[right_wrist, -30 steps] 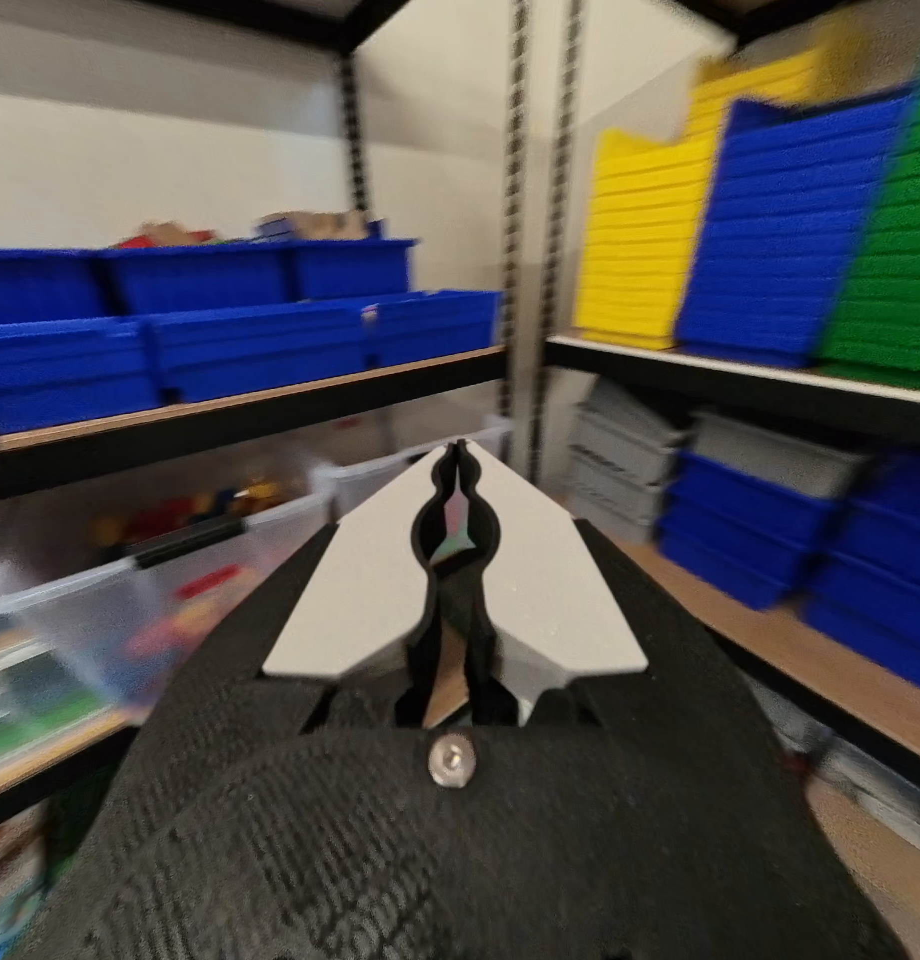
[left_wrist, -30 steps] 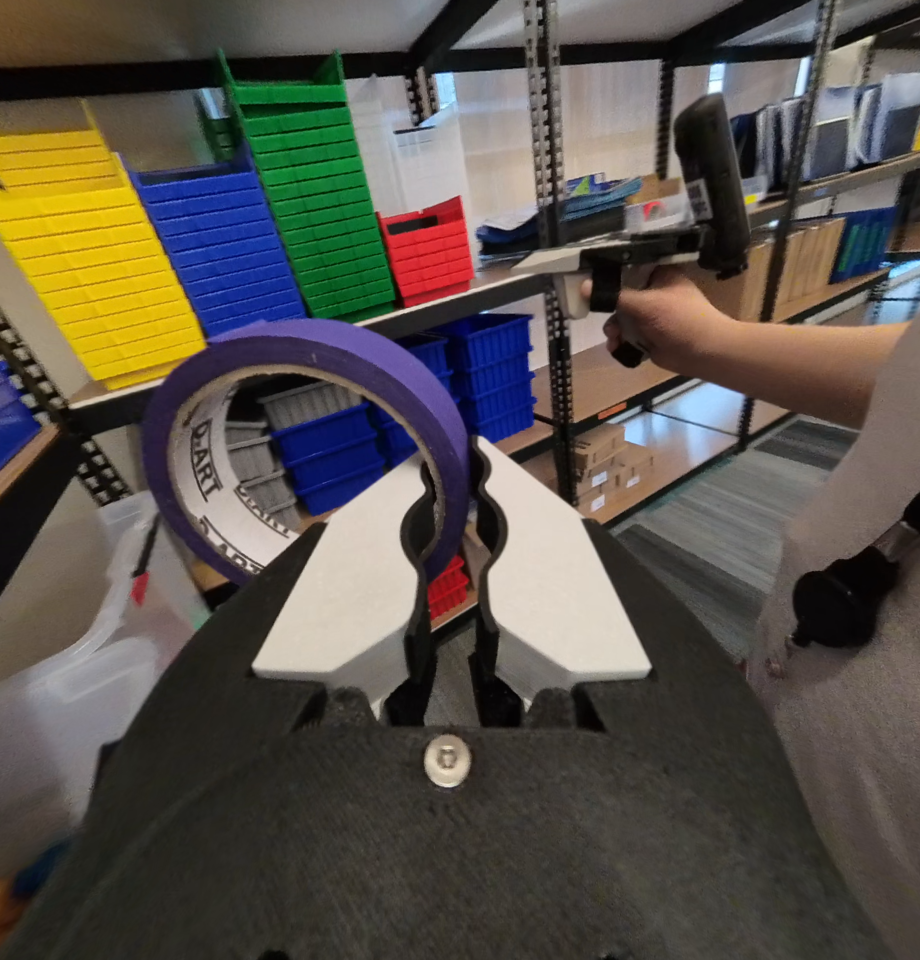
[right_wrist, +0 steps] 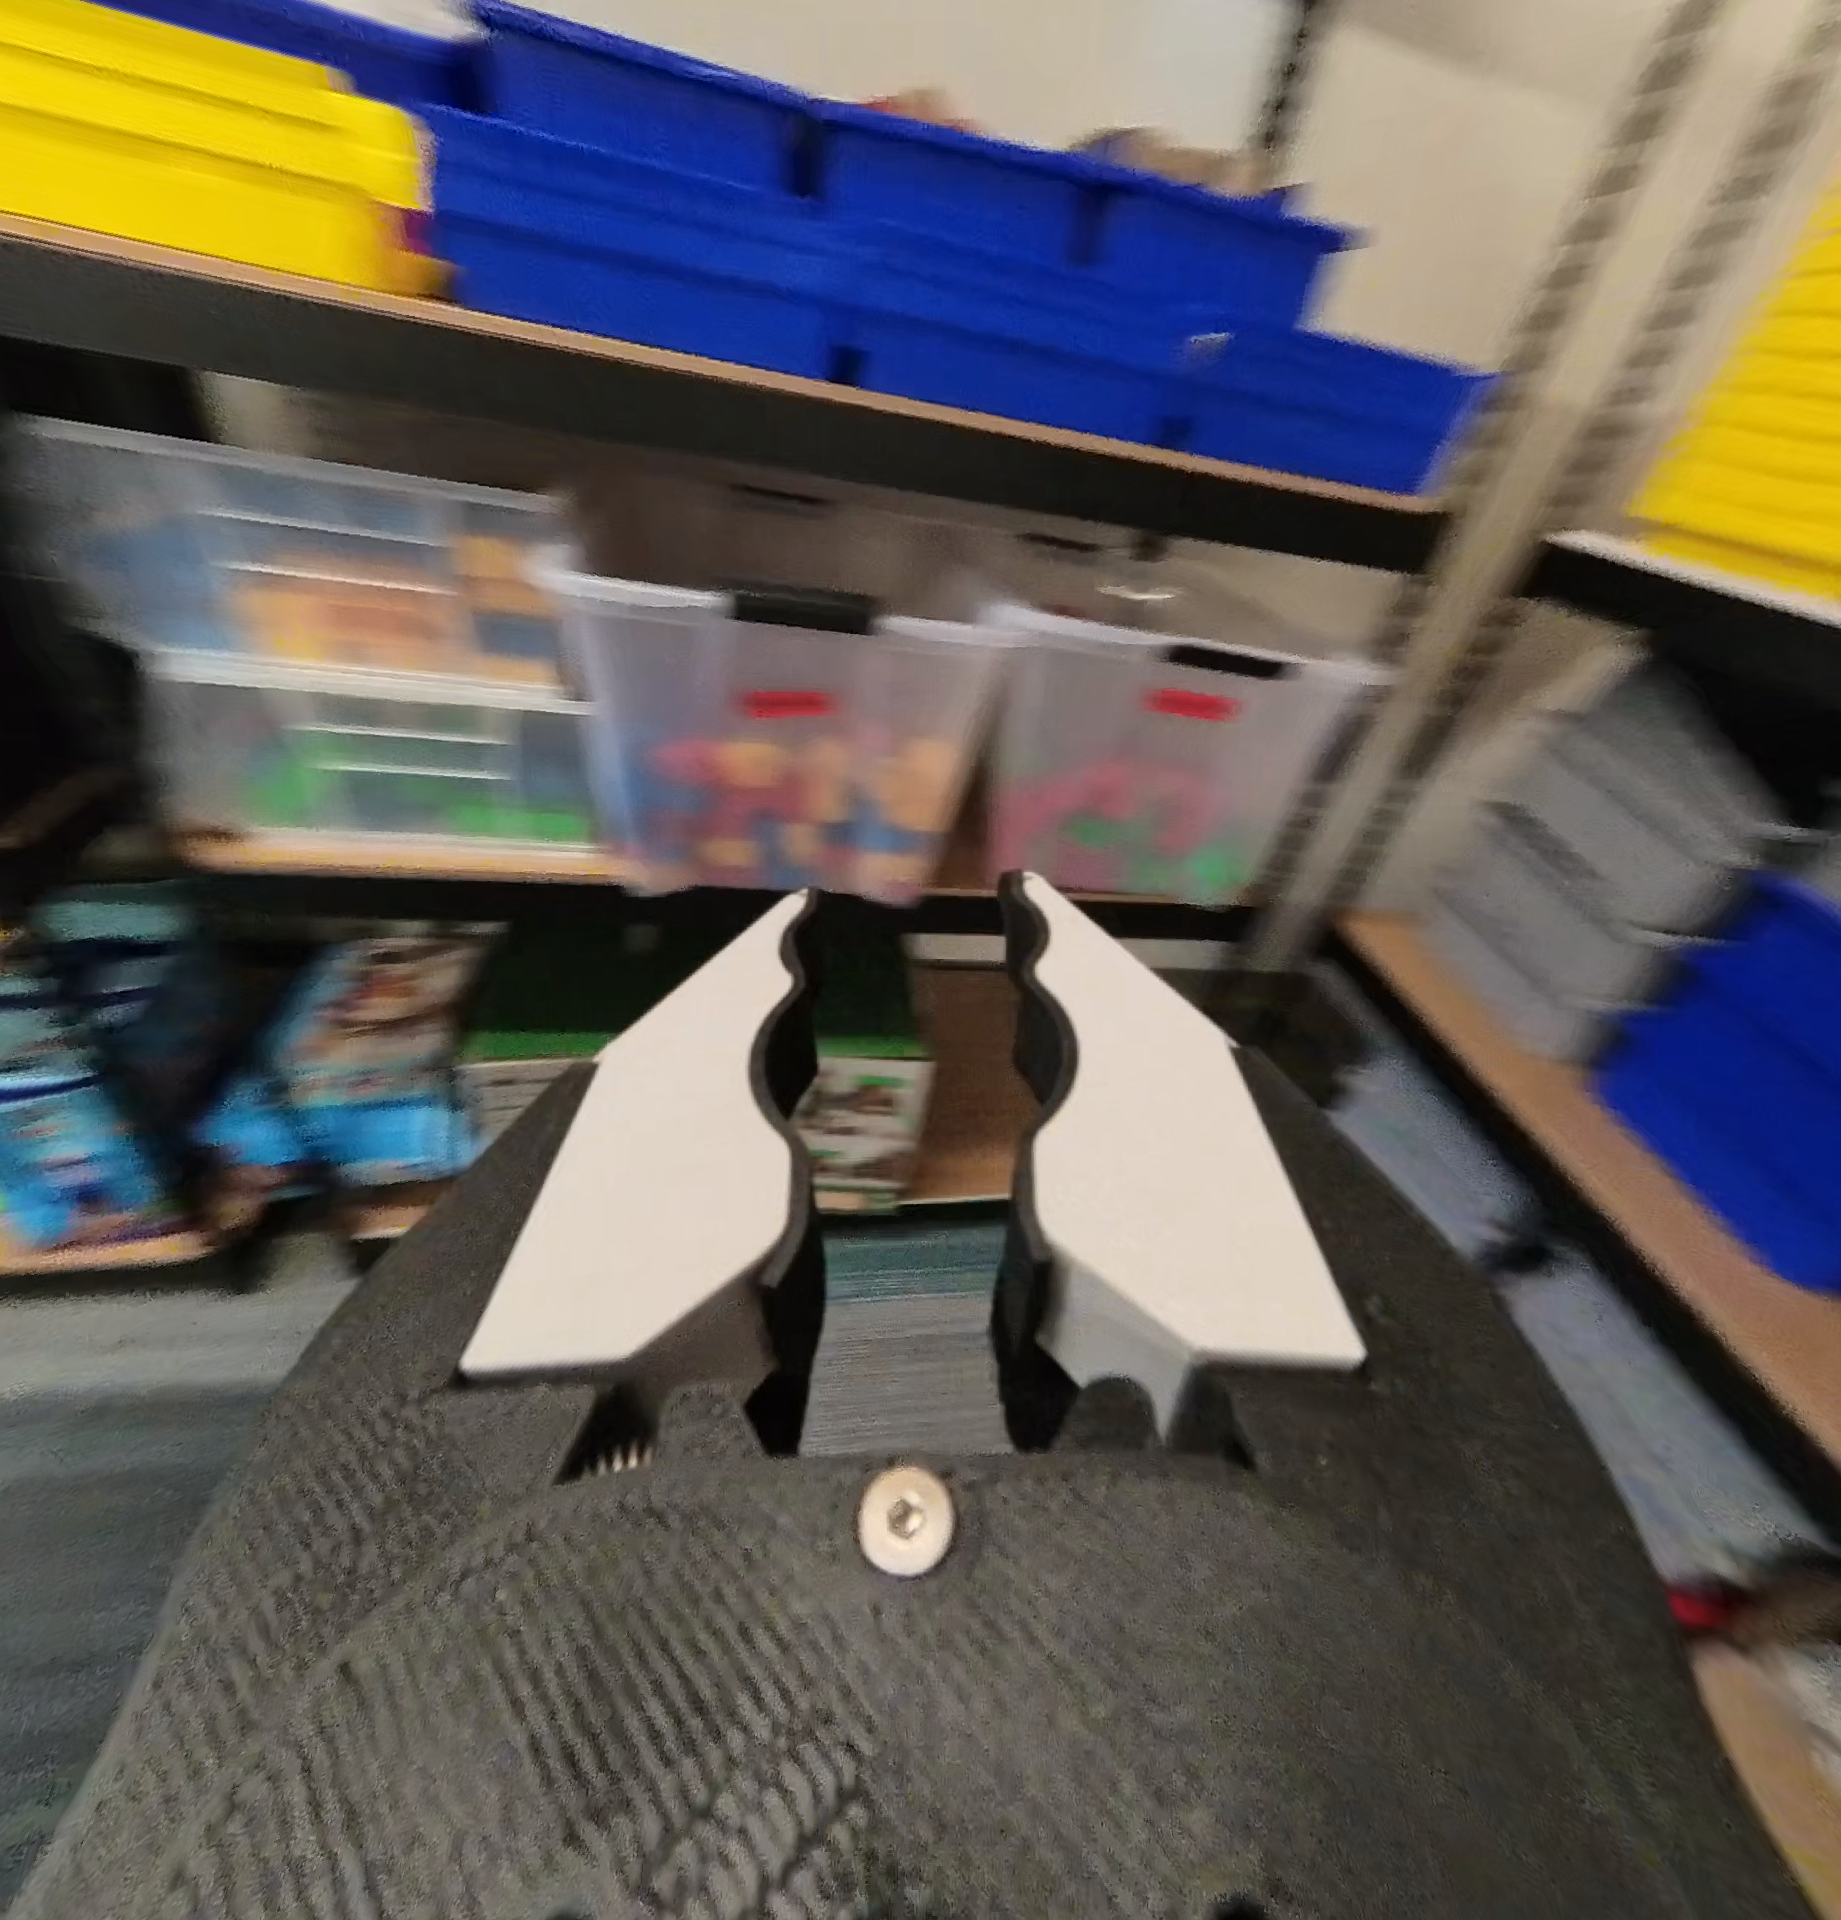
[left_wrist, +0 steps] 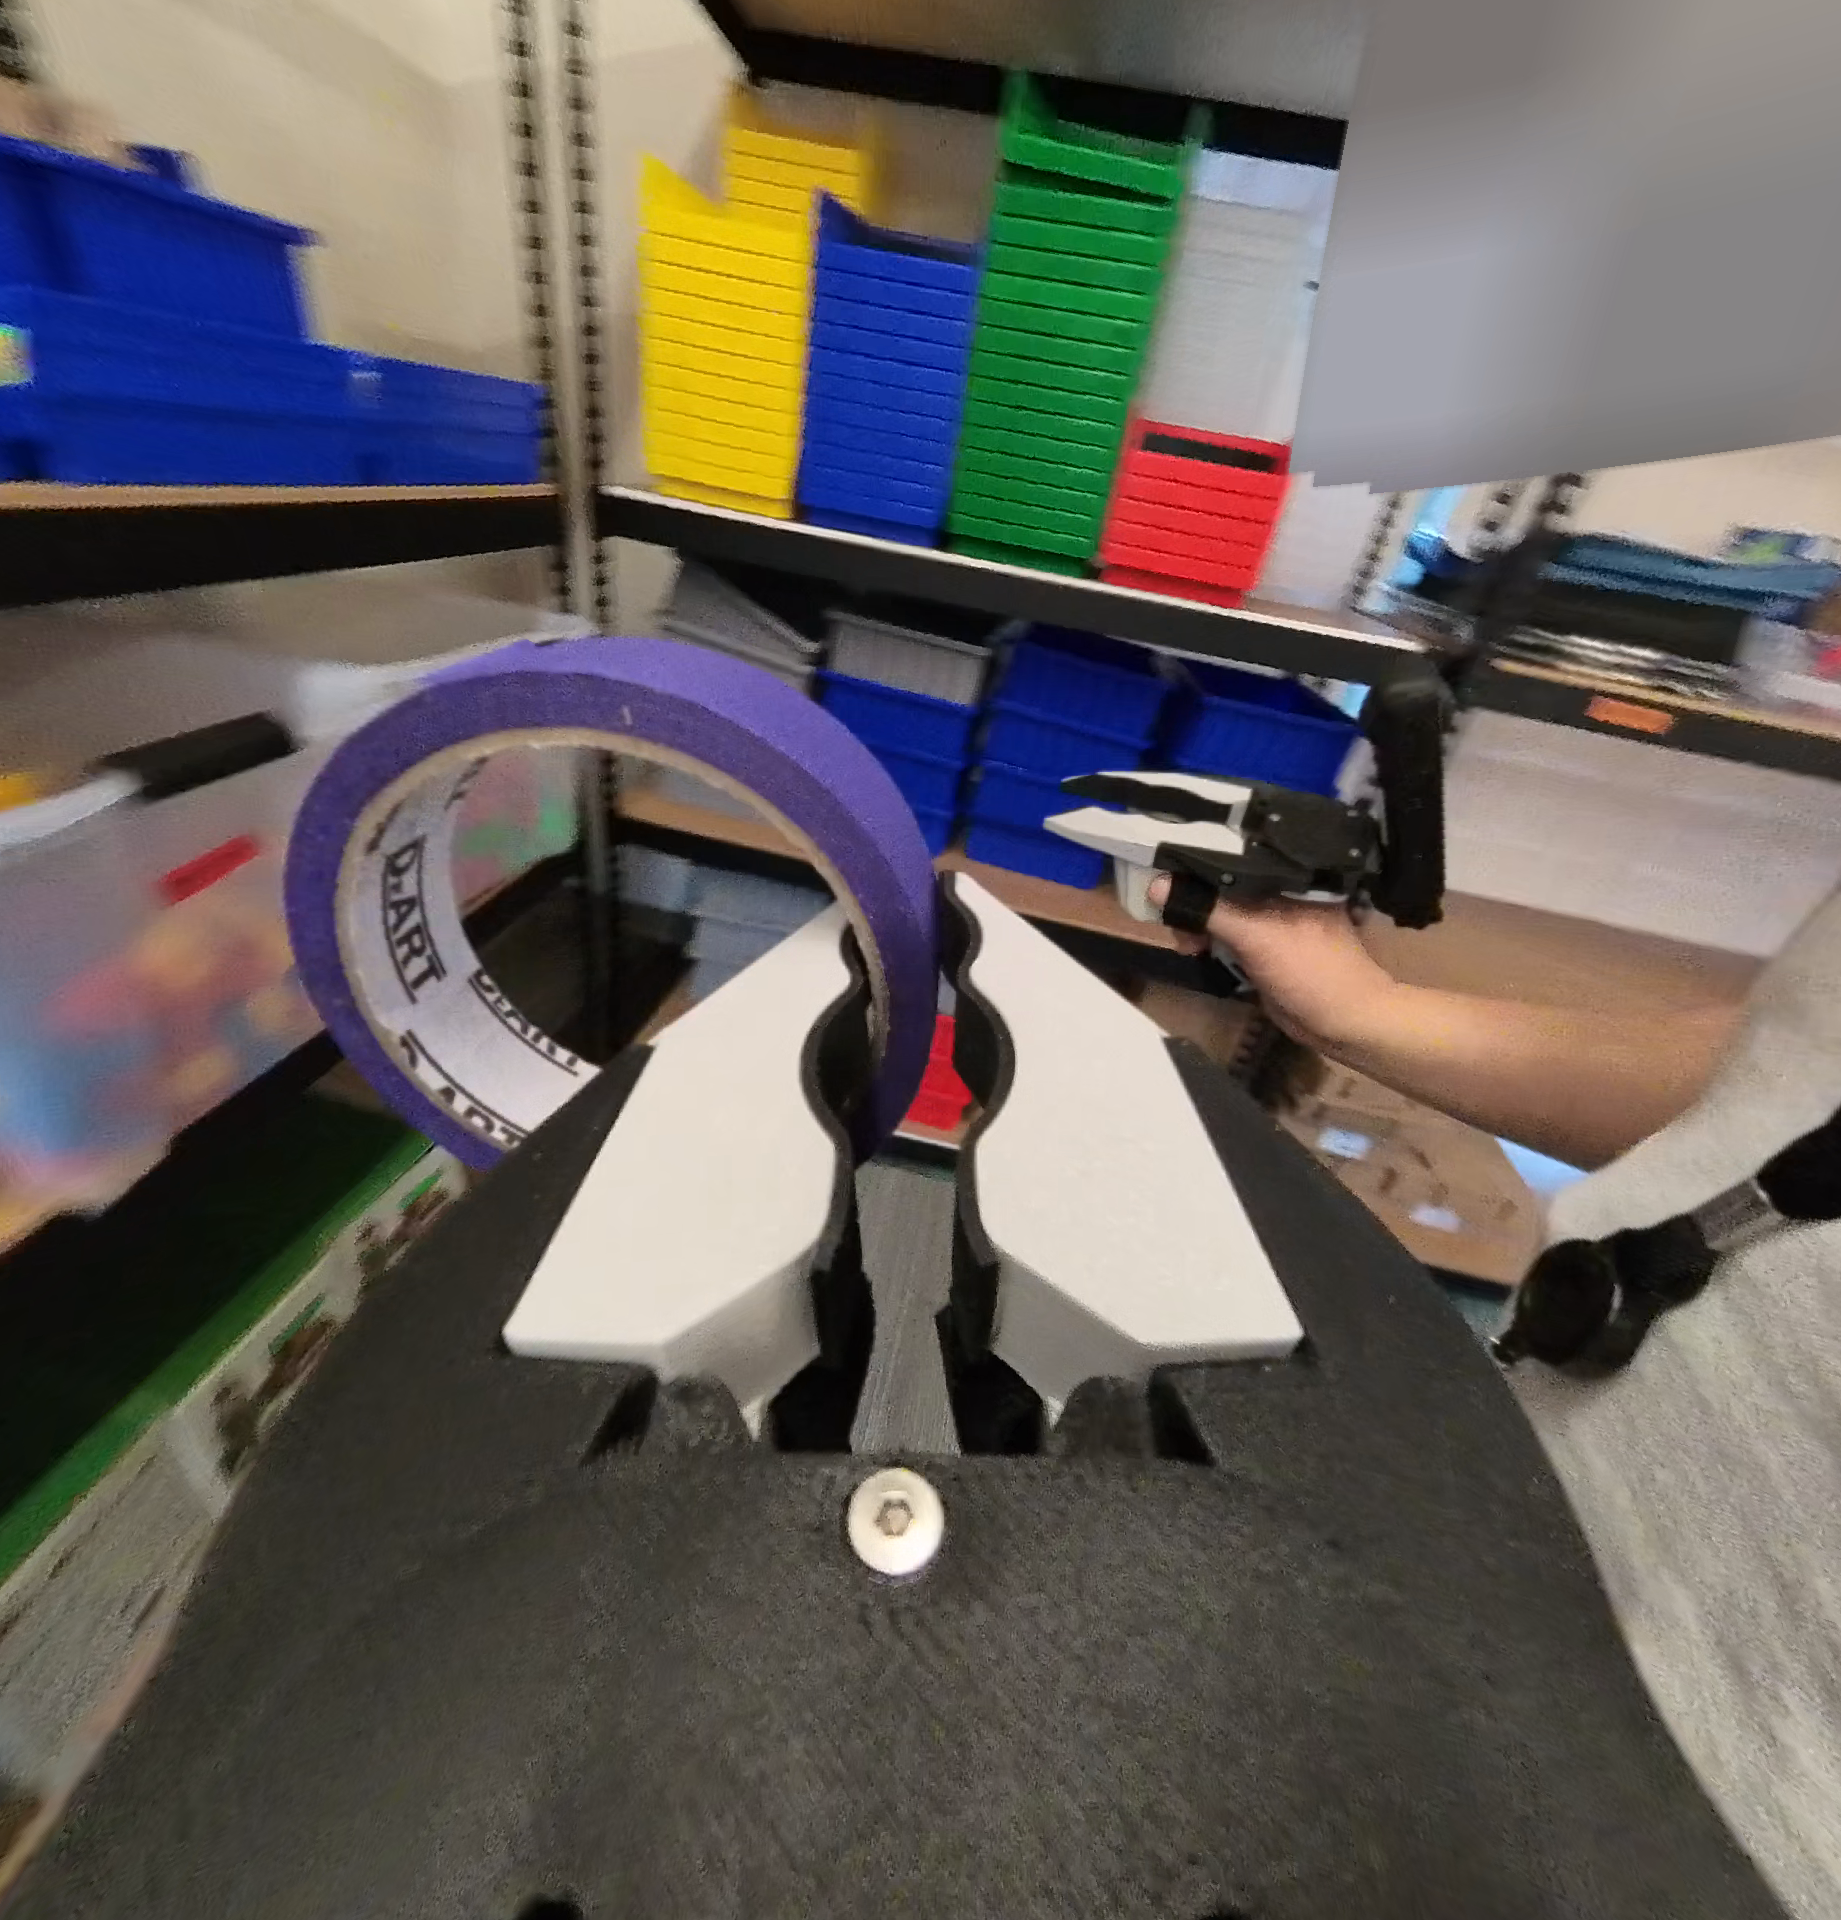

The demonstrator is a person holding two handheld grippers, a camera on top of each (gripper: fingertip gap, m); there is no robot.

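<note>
The left wrist camera sits just behind its own fingers (left_wrist: 781,1039) and faces level towards a corner of shelving (left_wrist: 999,582), close by, with the right hand-held gripper (left_wrist: 1077,805) farther off at right. The right wrist camera looks along its fingers (right_wrist: 687,1091), tilted down. Both views share the clear tubs (right_wrist: 791,748) and blue bins (left_wrist: 220,395).

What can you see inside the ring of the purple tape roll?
Through the purple tape roll held by the left hand-held gripper: its printed cardboard core, then blurred clear storage bins and a shelf upright. The bins' contents are too blurred to identify.
</note>
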